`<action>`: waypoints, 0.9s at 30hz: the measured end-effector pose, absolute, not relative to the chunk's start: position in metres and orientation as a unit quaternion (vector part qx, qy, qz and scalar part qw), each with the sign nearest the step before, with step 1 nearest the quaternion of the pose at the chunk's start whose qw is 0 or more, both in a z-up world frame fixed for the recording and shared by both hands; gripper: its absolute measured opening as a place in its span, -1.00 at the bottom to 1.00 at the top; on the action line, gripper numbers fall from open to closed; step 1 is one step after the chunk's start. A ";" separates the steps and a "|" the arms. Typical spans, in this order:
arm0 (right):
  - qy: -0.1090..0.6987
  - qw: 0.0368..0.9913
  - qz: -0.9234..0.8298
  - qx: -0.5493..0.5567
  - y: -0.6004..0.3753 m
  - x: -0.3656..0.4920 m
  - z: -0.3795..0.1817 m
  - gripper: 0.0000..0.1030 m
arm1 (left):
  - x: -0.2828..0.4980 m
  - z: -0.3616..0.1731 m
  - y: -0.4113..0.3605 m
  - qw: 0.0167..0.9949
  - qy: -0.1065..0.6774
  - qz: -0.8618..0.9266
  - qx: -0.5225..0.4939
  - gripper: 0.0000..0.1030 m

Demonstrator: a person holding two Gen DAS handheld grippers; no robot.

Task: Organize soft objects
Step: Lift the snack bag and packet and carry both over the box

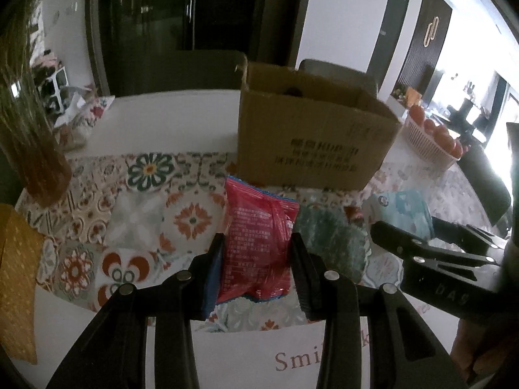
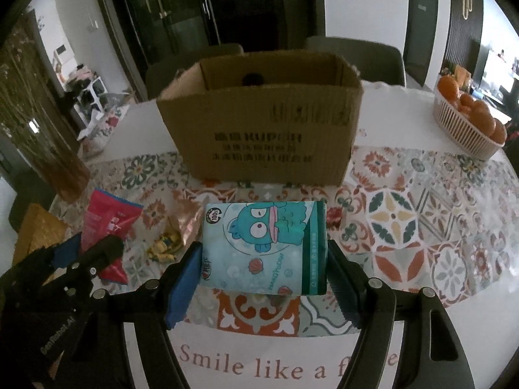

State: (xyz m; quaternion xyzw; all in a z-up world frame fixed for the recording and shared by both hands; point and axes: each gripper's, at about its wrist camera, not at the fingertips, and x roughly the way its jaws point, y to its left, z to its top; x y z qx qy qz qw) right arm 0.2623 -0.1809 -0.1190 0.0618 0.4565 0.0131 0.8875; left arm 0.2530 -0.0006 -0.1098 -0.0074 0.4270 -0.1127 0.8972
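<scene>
A: We log the left gripper (image 1: 258, 256) clamped on the red snack packet (image 1: 259, 236), which hangs between the pads clear of the patterned tablecloth (image 1: 146, 201).

B: Agreed. We see the right gripper (image 2: 264, 278) closed on the blue tissue pack (image 2: 262, 246), cartoon face up, also off the cloth.

A: The open cardboard box (image 2: 259, 136) stands just behind both loads.

B: On the cloth we note a small yellow toy (image 2: 165, 244) beside a crumpled gold wrapper (image 2: 189, 223); a basket of oranges (image 2: 467, 120) sits far right
</scene>
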 end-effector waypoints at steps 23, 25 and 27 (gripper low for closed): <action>0.359 0.931 0.005 0.063 -0.204 0.285 -0.043 0.44 | 0.291 -0.036 -0.032 0.930 0.343 -0.133 0.007 -0.25; 0.353 0.933 0.006 0.062 -0.206 0.289 -0.038 0.44 | 0.295 -0.031 -0.035 0.931 0.339 -0.135 0.008 -0.25; 0.348 0.936 0.007 0.060 -0.207 0.294 -0.033 0.44 | 0.301 -0.026 -0.038 0.932 0.336 -0.136 0.008 -0.25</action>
